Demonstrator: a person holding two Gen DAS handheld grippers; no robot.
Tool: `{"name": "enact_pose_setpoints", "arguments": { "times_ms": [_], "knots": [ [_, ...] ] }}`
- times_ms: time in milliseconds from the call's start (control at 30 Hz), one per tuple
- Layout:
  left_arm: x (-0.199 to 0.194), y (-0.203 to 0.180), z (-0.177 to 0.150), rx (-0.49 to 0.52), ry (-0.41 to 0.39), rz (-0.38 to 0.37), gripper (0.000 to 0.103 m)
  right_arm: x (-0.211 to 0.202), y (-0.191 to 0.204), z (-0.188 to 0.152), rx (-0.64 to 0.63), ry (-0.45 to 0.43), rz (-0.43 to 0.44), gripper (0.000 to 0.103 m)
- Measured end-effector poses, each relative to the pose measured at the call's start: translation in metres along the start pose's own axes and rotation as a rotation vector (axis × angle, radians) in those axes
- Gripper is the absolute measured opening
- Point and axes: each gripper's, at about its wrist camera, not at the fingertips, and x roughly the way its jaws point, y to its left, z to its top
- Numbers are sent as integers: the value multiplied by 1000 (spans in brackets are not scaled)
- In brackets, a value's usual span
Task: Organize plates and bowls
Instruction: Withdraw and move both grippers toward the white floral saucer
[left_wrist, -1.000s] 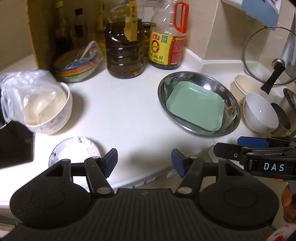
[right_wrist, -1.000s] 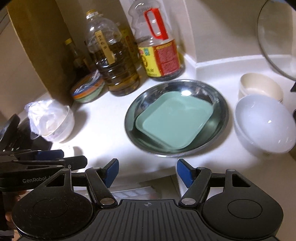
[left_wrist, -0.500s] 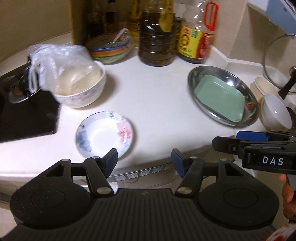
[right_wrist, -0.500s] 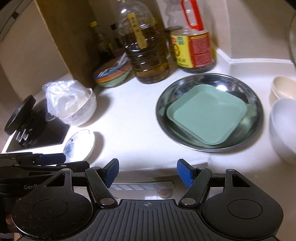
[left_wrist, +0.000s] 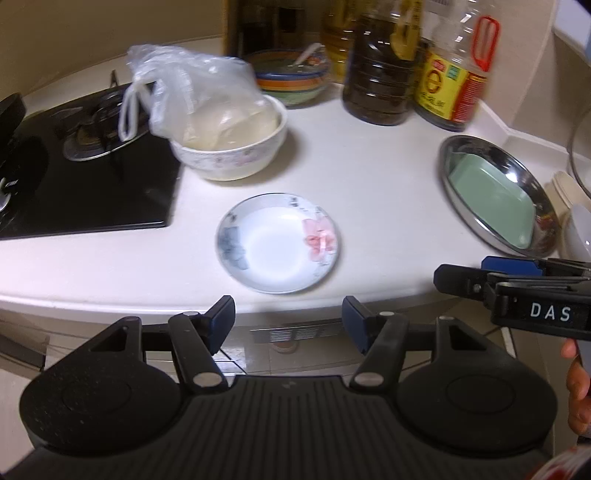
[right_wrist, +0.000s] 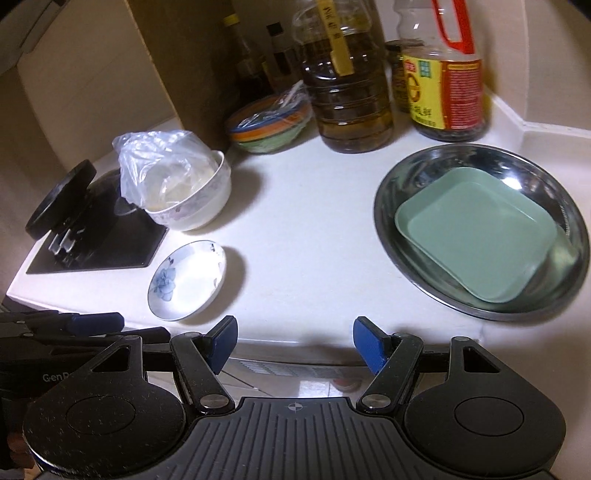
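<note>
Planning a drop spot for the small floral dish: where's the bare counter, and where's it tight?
Widest bare patch: mid-counter between the small floral dish, the steel plate holding the green tray, and the oil bottles. A narrower strip runs along the front edge right of the dish. Crowded: back corner around the striped bowl, and between the bagged bowl and stove.

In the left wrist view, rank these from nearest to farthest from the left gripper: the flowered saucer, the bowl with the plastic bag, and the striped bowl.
1. Flowered saucer, just ahead of the left gripper, near the counter edge.
2. Bowl with the plastic bag, farther back and left, beside the stove.
3. Striped bowl, at the back by the oil bottles.
</note>
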Motion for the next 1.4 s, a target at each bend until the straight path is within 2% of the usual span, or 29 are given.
{"name": "enact_pose_setpoints", "arguments": {
  "times_ms": [467, 867, 1400],
  "knots": [
    [14, 35, 5, -85, -6, 80, 62, 39, 30, 14, -91, 7, 55, 68],
    [26, 43, 14, -96, 4, 73, 62, 67, 45, 25, -107, 38, 81, 58],
    [42, 46, 27, -68, 6, 58, 62, 84, 52, 32, -101, 51, 66, 51]
  ]
}}
